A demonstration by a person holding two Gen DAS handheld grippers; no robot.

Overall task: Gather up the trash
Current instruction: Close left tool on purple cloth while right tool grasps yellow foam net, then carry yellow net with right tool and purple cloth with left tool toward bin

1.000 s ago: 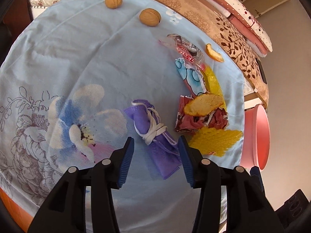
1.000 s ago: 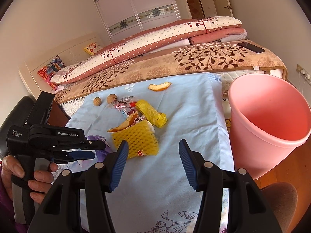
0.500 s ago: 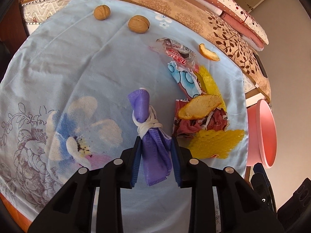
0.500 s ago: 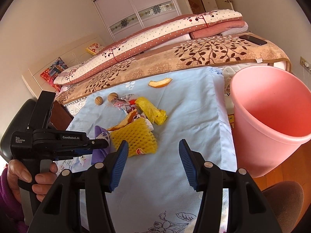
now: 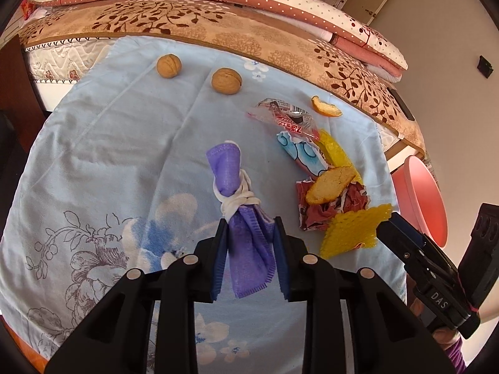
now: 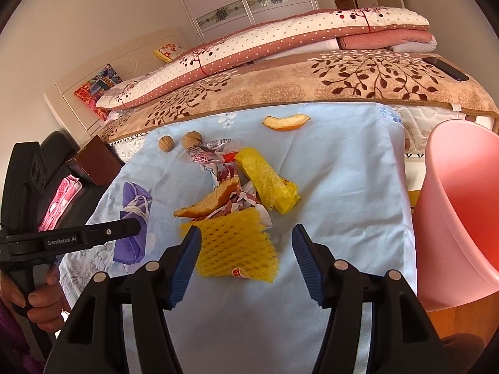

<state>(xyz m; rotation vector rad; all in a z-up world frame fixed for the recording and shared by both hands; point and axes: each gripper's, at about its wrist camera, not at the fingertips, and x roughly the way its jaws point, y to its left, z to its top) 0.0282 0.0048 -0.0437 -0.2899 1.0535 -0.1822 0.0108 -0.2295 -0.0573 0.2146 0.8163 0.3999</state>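
Pinching the purple mask (image 5: 248, 243) between its 2 blue pads, the left gripper (image 5: 249, 258) had its jaws pressed against the cloth's lower half; the mask's upper half, tied with white straps, stuck out ahead of the fingertips, and whether it cleared the sheet (image 5: 118, 143) I could not tell. The right gripper (image 6: 246, 261) stood spread wide and held nothing, its pads on either side of the yellow foam net (image 6: 234, 243), which lay flat on the sheet just beyond the tips; contact could not be judged.

Beyond the net lay a heap touching it: a bread crust (image 6: 209, 201), torn red wrappers (image 6: 237, 199), a yellow bag (image 6: 266, 182) and a clear red-printed wrapper (image 6: 212, 152). An orange peel (image 6: 285, 123) sat apart near the sheet's far edge, and 2 walnuts (image 6: 179, 141) rested at the far left. A pink bin (image 6: 458, 205) stood beside the sheet to the right, well apart from the mask, with the heap and the right gripper between them. A bed with folded quilts (image 6: 280, 46) ran behind.
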